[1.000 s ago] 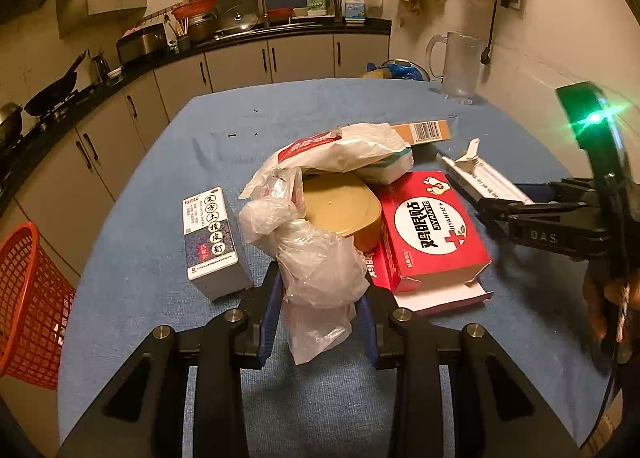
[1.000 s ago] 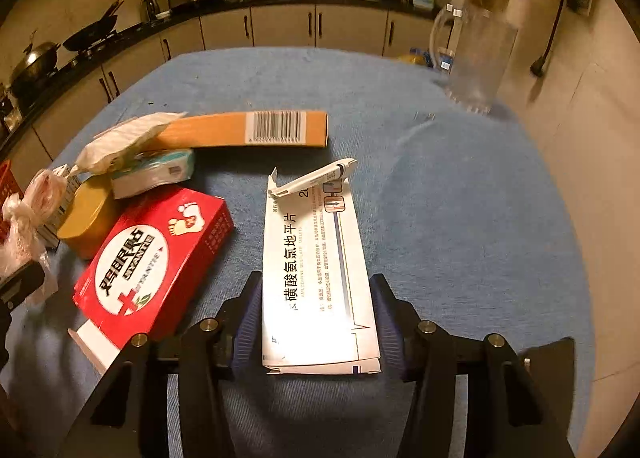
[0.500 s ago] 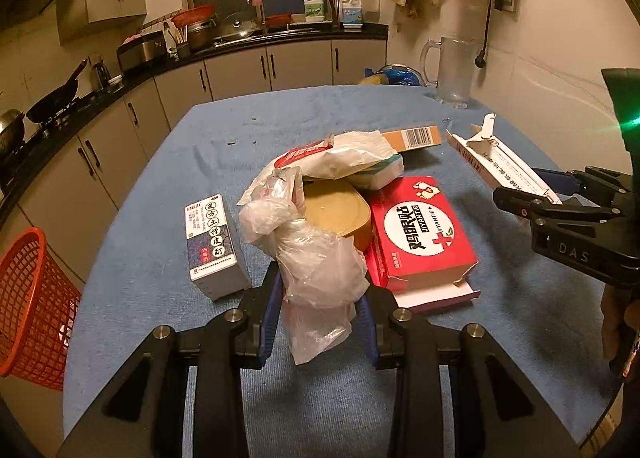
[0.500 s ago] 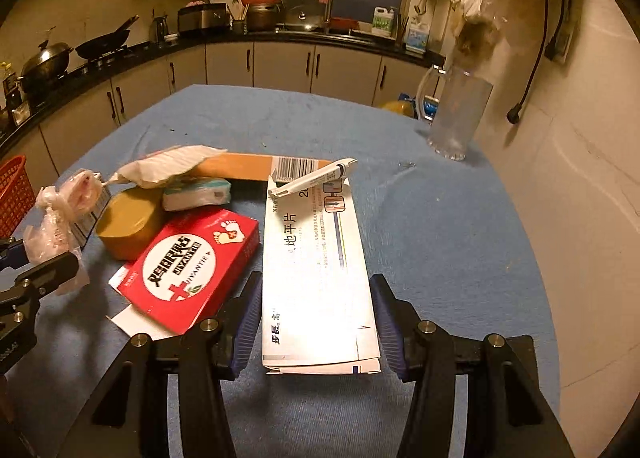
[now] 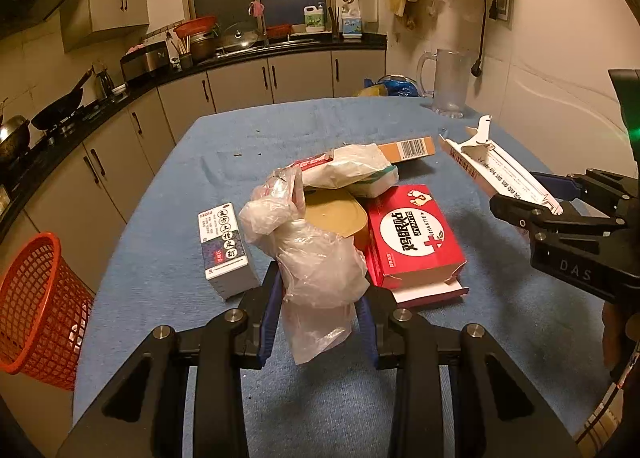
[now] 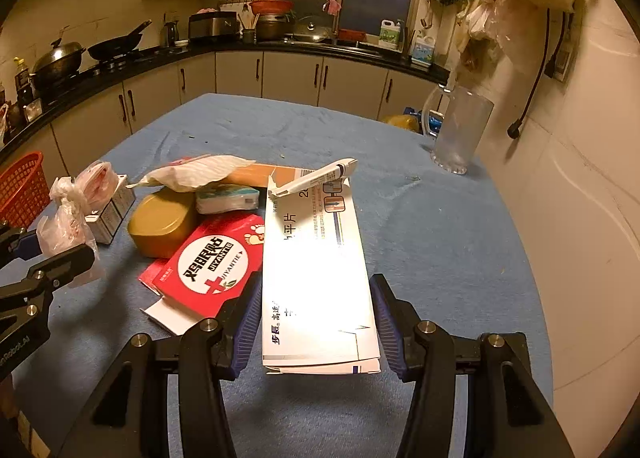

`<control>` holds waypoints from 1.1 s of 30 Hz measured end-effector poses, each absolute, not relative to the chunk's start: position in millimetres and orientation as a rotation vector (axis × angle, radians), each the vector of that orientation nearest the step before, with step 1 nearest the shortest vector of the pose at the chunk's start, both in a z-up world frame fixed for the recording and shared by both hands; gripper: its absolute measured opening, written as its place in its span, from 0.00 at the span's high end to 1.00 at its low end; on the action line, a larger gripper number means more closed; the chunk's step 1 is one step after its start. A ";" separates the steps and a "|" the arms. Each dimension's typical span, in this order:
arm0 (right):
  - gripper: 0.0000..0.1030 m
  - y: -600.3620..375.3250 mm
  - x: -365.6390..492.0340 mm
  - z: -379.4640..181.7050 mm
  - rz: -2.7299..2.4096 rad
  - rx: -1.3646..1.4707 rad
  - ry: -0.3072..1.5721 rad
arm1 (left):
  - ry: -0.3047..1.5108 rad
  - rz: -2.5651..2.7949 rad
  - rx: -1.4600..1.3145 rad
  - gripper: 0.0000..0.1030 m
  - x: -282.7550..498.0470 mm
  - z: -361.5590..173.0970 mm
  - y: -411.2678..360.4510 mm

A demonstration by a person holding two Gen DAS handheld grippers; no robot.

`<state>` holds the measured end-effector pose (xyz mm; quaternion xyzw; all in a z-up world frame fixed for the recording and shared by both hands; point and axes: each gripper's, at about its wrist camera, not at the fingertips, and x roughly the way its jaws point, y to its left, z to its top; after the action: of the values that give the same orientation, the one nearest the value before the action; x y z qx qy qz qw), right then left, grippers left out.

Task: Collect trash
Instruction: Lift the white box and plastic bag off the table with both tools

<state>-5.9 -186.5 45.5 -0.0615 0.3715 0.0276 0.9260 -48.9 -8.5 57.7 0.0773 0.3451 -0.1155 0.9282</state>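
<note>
Your left tool (image 5: 318, 318) is clamped on a crumpled clear plastic bag (image 5: 316, 258), both blue pads pressed into its lower folds; the bag's upper part bulges up over the pile. Your right tool (image 6: 316, 322) is clamped on a flattened white medicine carton (image 6: 316, 270), its torn flap sticking up at the far end; in the left wrist view the carton (image 5: 500, 174) is held off the blue-covered counter (image 5: 168, 258), tilted.

On the counter, just beyond the bag: a red box (image 5: 412, 234), a tan tub (image 5: 336, 214), a white wrapper (image 5: 352, 166) and a small grey-white box (image 5: 224, 246).

An orange basket (image 5: 36, 306) stands below the counter's left edge. A clear jug (image 6: 460, 134) stands at the far right.
</note>
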 end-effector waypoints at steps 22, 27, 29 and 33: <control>0.45 -159.0 -33.4 56.4 0.058 -0.210 0.688 | 0.683 -0.222 0.161 0.68 -61.8 65.0 -2.4; 0.45 -156.0 -38.1 57.4 0.058 -0.219 0.678 | 0.683 -0.221 0.161 0.68 -62.0 65.3 -0.8; 0.45 -154.8 -39.8 57.5 0.056 -0.225 0.673 | 0.682 -0.221 0.162 0.68 -62.5 65.6 -0.4; 0.45 -153.1 -40.9 57.6 0.059 -0.229 0.669 | 0.683 -0.219 0.163 0.68 -62.3 65.5 0.2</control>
<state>-40.9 -153.1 57.6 -0.1120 0.3277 0.0286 0.9377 -62.3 0.2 65.5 0.0798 0.3338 -0.1072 0.9331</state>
